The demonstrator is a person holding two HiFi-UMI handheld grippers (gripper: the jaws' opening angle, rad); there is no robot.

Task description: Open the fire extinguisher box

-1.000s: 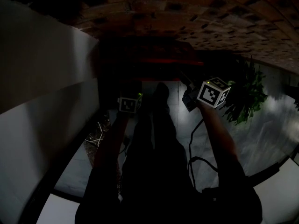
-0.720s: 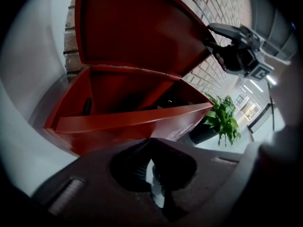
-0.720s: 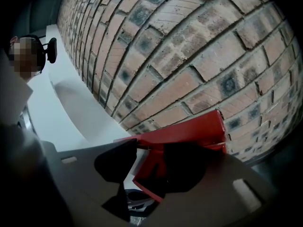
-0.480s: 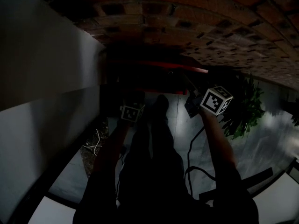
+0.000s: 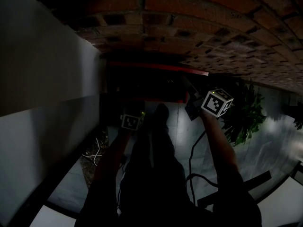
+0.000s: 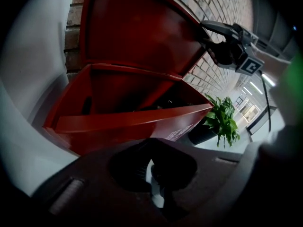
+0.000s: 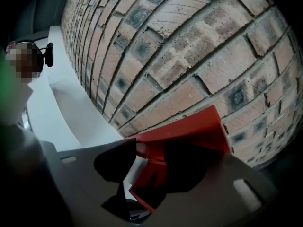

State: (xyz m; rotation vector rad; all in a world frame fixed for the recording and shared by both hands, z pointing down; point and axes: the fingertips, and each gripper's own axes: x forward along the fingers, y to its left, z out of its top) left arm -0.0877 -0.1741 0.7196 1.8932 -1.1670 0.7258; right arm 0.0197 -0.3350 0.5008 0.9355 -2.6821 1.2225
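Observation:
The red fire extinguisher box (image 6: 128, 124) stands against a brick wall with its lid (image 6: 137, 32) raised above the open body. In the head view the box (image 5: 142, 86) is very dark, with only the lid's red edge (image 5: 161, 68) showing. My right gripper (image 5: 185, 83) reaches up to that edge. In the right gripper view the lid's red corner (image 7: 189, 126) sits between the jaws of the right gripper (image 7: 142, 174), which have just been opening slightly but still hold it. My left gripper (image 6: 152, 174) hangs low in front of the box, shut on nothing.
A brick wall (image 7: 189, 46) rises behind the box. A potted plant (image 5: 244, 112) stands to its right on the pale floor. A white panel (image 5: 42, 79) runs along the left. A cable (image 5: 193, 148) hangs from my right arm beside my legs.
The head view has tilted up toward the brick wall. My right gripper has shifted a little with the lid's edge in it. The left gripper has stayed where it was.

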